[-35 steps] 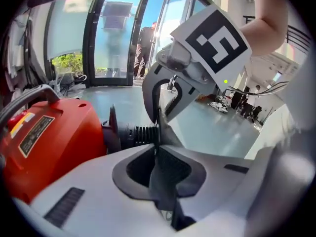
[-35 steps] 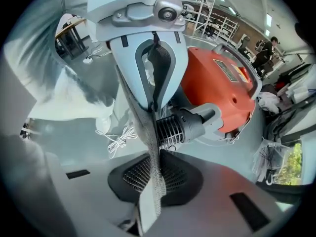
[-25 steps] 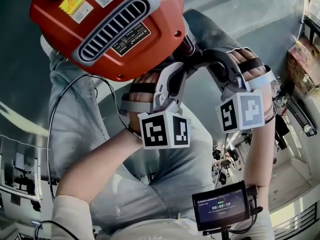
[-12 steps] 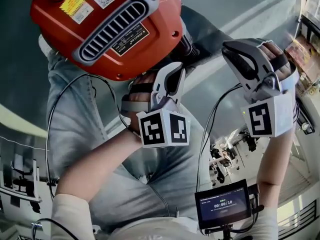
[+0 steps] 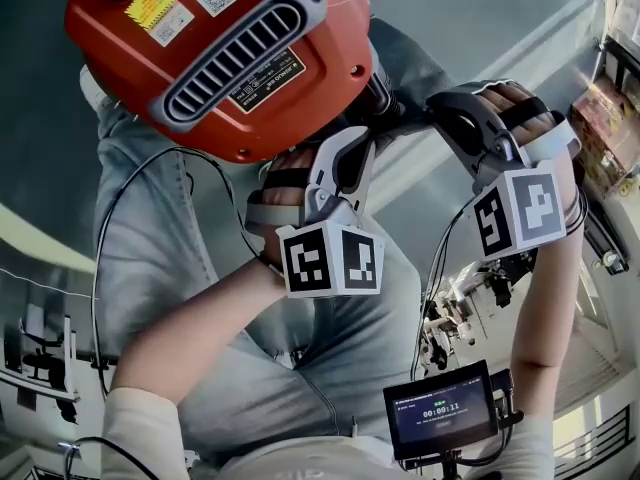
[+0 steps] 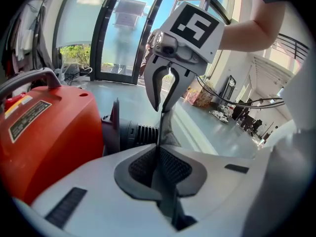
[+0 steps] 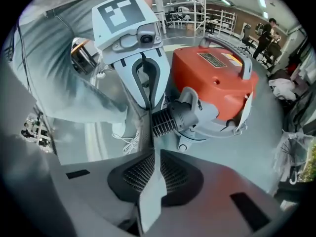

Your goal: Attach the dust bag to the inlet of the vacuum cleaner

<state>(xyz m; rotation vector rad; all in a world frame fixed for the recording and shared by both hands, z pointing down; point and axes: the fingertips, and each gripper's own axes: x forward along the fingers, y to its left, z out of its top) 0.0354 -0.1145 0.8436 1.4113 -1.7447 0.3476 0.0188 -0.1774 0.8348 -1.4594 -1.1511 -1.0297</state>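
An edge of the grey dust bag [image 6: 165, 126] is pinched between the shut jaws of the left gripper [image 6: 159, 154], and it is likewise clamped in the narrow jaws of the right gripper [image 7: 150, 162]. Just beyond both pairs of jaws the ribbed inlet [image 7: 175, 117] is seen, with the red vacuum cleaner [image 7: 217, 73] behind it.

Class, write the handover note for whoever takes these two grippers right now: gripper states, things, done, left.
Left gripper: shut on the dust bag, on its grey fabric.
Right gripper: shut on the same fabric, close to the left one's tips.
Vacuum cleaner: red; its black ribbed inlet is bare, beside the fabric.
Done: fabric pinched by both.
Left: fit the bag over the inlet; it likely needs its opening spread first.
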